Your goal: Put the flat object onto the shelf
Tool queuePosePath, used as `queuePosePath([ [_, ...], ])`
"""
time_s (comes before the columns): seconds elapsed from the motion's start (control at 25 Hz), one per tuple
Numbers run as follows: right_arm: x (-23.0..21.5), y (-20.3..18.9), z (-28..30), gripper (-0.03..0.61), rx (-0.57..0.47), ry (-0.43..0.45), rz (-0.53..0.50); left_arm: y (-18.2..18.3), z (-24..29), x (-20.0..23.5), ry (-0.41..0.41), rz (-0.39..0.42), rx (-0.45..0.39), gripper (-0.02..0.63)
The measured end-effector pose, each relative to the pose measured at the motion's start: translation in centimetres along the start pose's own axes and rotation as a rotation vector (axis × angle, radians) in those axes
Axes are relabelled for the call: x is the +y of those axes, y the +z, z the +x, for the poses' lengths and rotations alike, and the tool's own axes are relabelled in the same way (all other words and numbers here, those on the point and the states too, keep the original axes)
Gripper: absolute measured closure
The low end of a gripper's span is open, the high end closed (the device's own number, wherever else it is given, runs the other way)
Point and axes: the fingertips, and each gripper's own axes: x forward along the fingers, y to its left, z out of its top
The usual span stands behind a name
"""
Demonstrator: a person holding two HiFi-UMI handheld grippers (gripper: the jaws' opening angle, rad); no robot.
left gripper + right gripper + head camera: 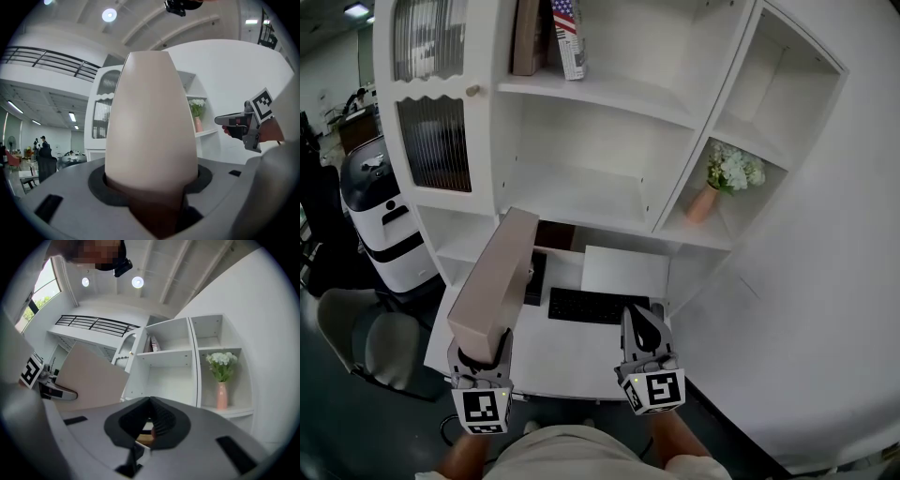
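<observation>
Beige flat object (497, 277) clamped endwise in left gripper (483, 352), long axis running from jaws toward far white shelf (609, 94); right gripper (644, 328) alongside at right, jaws together, empty.

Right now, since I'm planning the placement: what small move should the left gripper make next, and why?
Probably carry the flat object forward toward the empty middle shelf: the left gripper grips its near end, and it hangs over the desk, short of that shelf.
</observation>
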Motion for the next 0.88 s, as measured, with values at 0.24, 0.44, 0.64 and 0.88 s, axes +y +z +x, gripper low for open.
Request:
queuePosePath([
  [0.24, -2.0, 0.1, 1.4, 0.574, -0.014, 0.023, -0.002, 2.4, 2.1, -1.2, 0.015, 0.086, -0.020, 0.336],
  [0.44, -3.3, -0.5, 1.8, 0.575, -0.008, 0.026, 0.002, 5.7, 3.3, -2.2, 0.022, 0.219, -0.083, 0.336],
  [0.64, -4.2, -1.0, 2.0, 0.575, -0.007, 0.020, 0.013, 7.6, 4.4, -3.4, 0.021, 0.382, -0.094, 0.336],
  [0.88, -5.1, -1.3, 1.8, 0.575, -0.004, 0.007, 0.023, 9.7, 5.3, -5.3, 0.033, 0.597, -0.120, 0.337],
])
